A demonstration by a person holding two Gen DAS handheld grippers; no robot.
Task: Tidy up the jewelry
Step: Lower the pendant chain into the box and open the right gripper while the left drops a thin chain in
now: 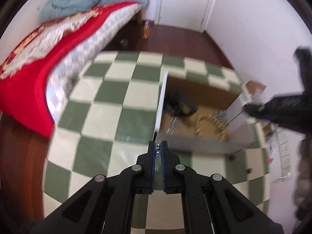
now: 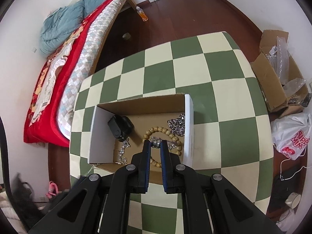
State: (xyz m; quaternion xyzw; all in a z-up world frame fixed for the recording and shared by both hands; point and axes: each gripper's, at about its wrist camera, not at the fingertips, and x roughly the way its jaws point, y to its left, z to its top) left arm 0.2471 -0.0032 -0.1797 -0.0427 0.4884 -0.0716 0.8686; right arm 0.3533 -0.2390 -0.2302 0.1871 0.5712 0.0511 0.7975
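Gripper on the right [image 2: 155,144] hangs over the open cardboard box [image 2: 189,117], its jaws pinched on a small silver charm piece [image 2: 156,143] at the very tips, with a short bit of chain trailing off toward the right finger. Left gripper [image 1: 158,148] is closed as well, and something thin and silvery, likely a fine chain [image 1: 158,153], shows in the slit between its blue pads; that view is blurred, so what exactly it holds cannot be told.

Below the right gripper, on the box floor, lie a wooden bead bracelet [image 2: 161,131], a heavy-looking silver link chain [image 2: 177,125] against the white right wall, a thinner silver chain [image 2: 123,150] near the front left, and a black clamshell case [image 2: 120,127] at the back left. The box stands on the green and cream checked surface [image 2: 224,74].

Judging by looks, every piece here is light, limp and slippery. Chains will drape and swing, and can slide through smooth pads, so a pinch on a charm, clasp or bunched links seems safer than on a single strand. Beads are rigid and round, and would best be taken across one bead or the cord between two. Thin links could snag on neighbours when raised.
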